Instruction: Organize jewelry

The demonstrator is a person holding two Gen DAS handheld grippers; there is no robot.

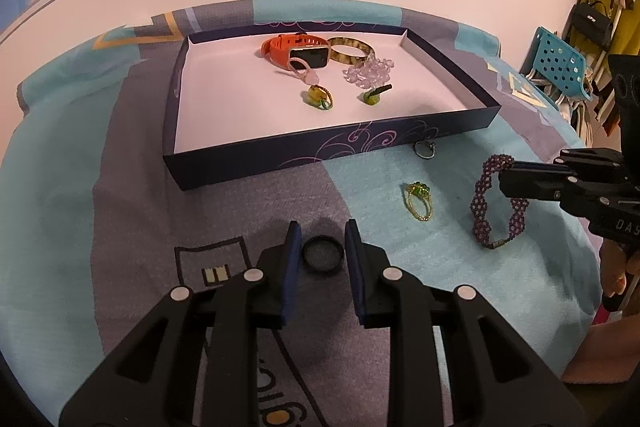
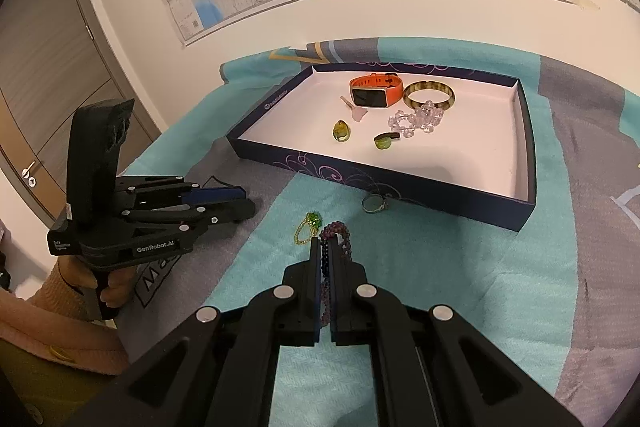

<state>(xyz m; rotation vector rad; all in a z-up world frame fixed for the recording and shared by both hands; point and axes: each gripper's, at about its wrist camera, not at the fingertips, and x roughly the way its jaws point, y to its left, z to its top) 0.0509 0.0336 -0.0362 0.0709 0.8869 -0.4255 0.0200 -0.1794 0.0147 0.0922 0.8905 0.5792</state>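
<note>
My right gripper (image 2: 326, 247) is shut on a purple beaded bracelet (image 2: 339, 231), whose strands run between its fingers. In the left wrist view it comes in from the right, its tip (image 1: 505, 183) on the bracelet (image 1: 480, 219), which lies looped on the turquoise cloth. My left gripper (image 1: 322, 231) is shut on a small black ring (image 1: 323, 253) that fills the gap between its blue pads. From the right wrist view the left gripper (image 2: 244, 201) sits at the left, just over the cloth. A dark blue box lid (image 1: 280, 155) with a white floor lies beyond.
A green-stoned gold ring (image 1: 419, 201) and a silver ring (image 1: 425, 149) lie on the cloth in front of the box. Inside are an orange watch (image 1: 296, 51), a mottled bangle (image 1: 352, 47), clear beads (image 1: 368, 69) and two green pendants. A wall stands behind.
</note>
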